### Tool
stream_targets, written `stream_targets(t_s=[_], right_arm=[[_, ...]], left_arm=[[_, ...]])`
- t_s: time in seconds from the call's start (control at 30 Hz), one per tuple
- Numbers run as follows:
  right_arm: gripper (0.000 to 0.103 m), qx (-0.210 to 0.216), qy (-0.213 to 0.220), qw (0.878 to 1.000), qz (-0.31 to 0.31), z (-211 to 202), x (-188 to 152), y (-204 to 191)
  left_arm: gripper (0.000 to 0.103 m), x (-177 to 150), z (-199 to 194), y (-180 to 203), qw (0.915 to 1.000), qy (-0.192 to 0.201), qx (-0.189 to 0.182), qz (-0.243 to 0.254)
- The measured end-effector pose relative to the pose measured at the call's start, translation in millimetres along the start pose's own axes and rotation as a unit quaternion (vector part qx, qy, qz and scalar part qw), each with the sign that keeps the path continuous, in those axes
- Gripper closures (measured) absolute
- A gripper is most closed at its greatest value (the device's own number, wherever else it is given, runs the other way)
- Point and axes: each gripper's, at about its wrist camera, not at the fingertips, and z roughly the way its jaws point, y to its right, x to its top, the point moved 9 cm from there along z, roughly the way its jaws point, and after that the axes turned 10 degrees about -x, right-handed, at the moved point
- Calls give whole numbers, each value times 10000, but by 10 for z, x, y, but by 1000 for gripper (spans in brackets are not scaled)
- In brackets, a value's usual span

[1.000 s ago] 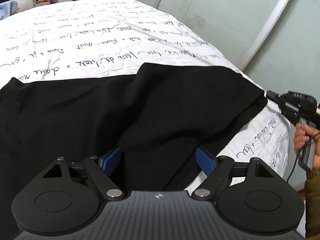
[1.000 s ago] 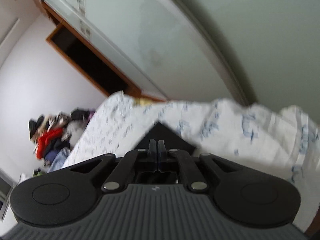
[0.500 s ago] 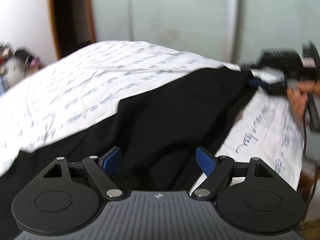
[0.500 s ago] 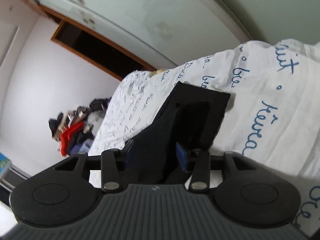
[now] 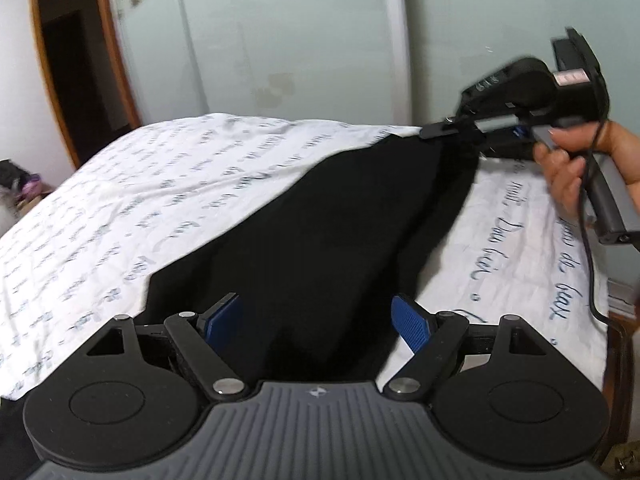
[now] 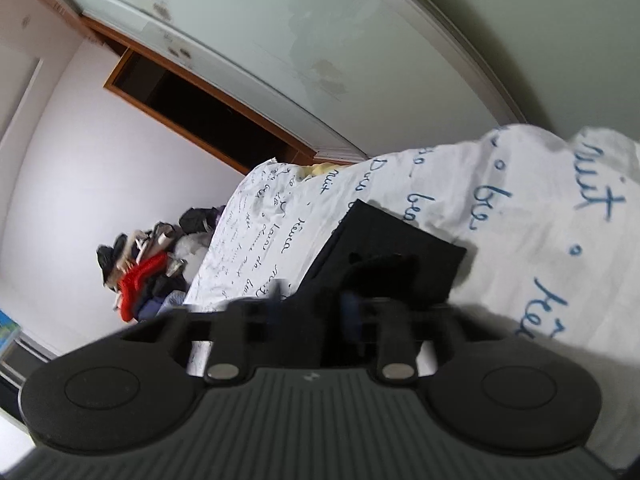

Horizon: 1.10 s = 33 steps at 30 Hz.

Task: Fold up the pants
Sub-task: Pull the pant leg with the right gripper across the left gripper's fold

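Black pants (image 5: 320, 248) lie flat across a white bedspread (image 5: 160, 184) printed with blue script. My left gripper (image 5: 318, 322) is open, its blue pads on either side of the near edge of the fabric. My right gripper (image 6: 314, 312) is blurred in its own view; its jaws stand apart around the far end of the pants (image 6: 384, 248). In the left wrist view the right gripper (image 5: 452, 132) reaches the pants' far corner, held by a hand.
A pale green sliding wardrobe (image 5: 300, 40) stands behind the bed. A dark doorway (image 5: 80, 92) is at the left. A pile of clothes (image 6: 148, 272) lies beyond the bed. The bed's right edge (image 5: 600, 280) drops off near the right gripper.
My right gripper opened and moved in onto the far corner of the pants. My left gripper tilted up and stayed open over the near edge.
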Motion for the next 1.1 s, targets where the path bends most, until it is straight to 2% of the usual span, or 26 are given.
stream_targets(t_s=[0.1, 0.23, 0.27, 0.33, 0.4, 0.53, 0.63, 0.73, 0.8, 0.87, 0.93, 1.0, 1.1], right_arm=[[97, 83, 151, 9996, -242, -72, 35, -114], [97, 328, 389, 9964, -681, -274, 90, -388], [97, 370, 464, 9950, -797, -320, 110, -468], [97, 420, 572, 9927, -981, -392, 153, -589], [97, 435, 635, 9912, -1073, -431, 190, -652], [97, 521, 645, 9915, -1002, -465, 221, -668], [97, 457, 600, 9918, -1032, -421, 245, -660], [97, 346, 448, 9942, -917, -241, 373, -641], [97, 489, 386, 9956, -696, -186, 489, -707], [97, 850, 741, 9897, -881, -341, 591, -914], [97, 974, 1220, 9791, -1306, -563, 638, -1070], [97, 750, 1200, 9806, -1357, -606, 596, -956], [97, -30, 748, 9923, -984, -446, 409, -346]], left_arm=[[21, -35, 78, 52, 9998, -21, -7, 219], [22, -20, 121, 15, 9979, 64, 467, 446], [27, -6, 108, -2, 9978, 113, 492, 424], [59, 8, 88, -46, 9987, 108, 414, 268], [67, 18, 82, -92, 9995, 112, 282, 48], [80, 20, 74, -74, 9990, 150, 362, 206], [82, 70, 22, -121, 9991, 286, 307, 31], [82, 190, -85, -285, 9972, 533, 486, -180], [82, 287, -233, -354, 9947, 795, 588, -280], [82, 339, -307, -344, 9952, 819, 458, -272], [82, 316, -285, -278, 9970, 677, 131, -356], [82, 226, -177, -193, 9976, 431, -236, -495], [82, 44, 19, -57, 9968, 47, -571, -555]])
